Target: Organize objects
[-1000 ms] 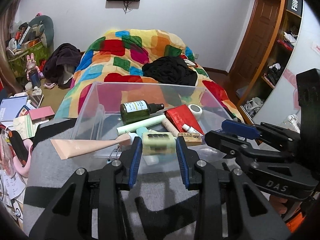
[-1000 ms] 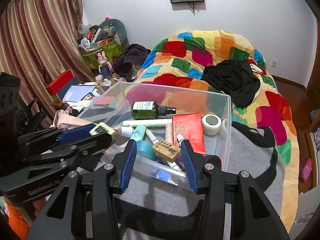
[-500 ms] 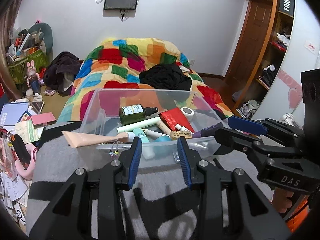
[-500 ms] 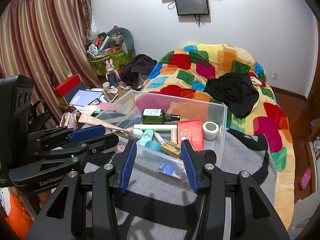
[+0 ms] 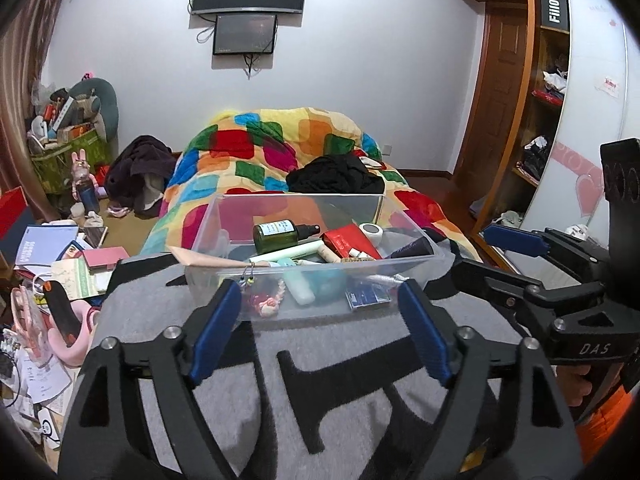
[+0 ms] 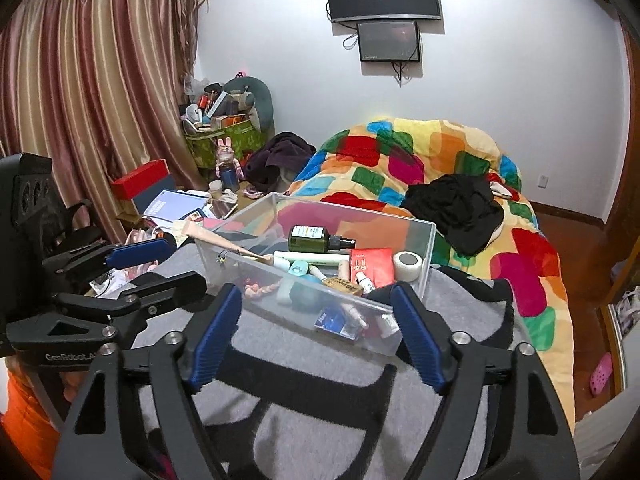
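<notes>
Both tongs, left tongs (image 5: pixel 320 328) and right tongs (image 6: pixel 316 330), gape wide, empty; only the right view shows curtains (image 6: pixel 80 100) at 10 o'clock beyond the clear bin (image 6: pixel 416 248).

Legible markings: "DAS" on the right gripper (image 5: pixel 520 248) body at 4 o'clock; "GenRobot" on the left gripper (image 6: pixel 156 268) body at 8 o'clock; "Fiiio" — black box (image 5: pixel 553 9), 1 o'clock shelf.
</notes>
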The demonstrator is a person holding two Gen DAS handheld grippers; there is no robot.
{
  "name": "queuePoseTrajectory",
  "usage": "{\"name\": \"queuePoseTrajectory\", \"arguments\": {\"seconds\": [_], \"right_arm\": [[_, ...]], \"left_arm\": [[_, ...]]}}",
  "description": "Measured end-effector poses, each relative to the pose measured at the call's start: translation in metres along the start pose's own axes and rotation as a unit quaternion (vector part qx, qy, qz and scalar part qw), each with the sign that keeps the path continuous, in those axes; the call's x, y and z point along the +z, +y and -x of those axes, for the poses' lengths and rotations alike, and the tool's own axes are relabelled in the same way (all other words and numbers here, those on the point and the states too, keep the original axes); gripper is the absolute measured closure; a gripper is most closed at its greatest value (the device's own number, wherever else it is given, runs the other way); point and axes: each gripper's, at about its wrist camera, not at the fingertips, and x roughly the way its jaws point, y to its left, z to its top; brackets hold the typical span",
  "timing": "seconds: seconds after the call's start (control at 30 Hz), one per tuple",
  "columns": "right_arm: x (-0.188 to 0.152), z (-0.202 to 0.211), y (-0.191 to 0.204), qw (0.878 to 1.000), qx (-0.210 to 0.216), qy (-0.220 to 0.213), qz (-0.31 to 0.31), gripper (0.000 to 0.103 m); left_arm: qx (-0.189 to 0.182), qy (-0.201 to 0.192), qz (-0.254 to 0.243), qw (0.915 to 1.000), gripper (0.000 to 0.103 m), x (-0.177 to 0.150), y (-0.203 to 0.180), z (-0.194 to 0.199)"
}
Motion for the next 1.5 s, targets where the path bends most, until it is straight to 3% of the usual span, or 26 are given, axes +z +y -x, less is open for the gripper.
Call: {"name": "queuePoseTrajectory", "arguments": {"seconds": [0.5, 1.5], "right_arm": [[-0.03, 0.0, 0.004, 1.0, 0.001, 0.021, -0.012, 0.019], [-0.033, 0.0, 0.006, 1.0, 0.005, 0.023, -0.021, 0.019]], "left_arm": [[0.003, 0.006, 0.006, 1.0, 0.01, -0.025, -0.004, 0.005], [0.004, 0.013, 0.01, 0.9999, 0.008, -0.029, -0.005, 0.002]]}}
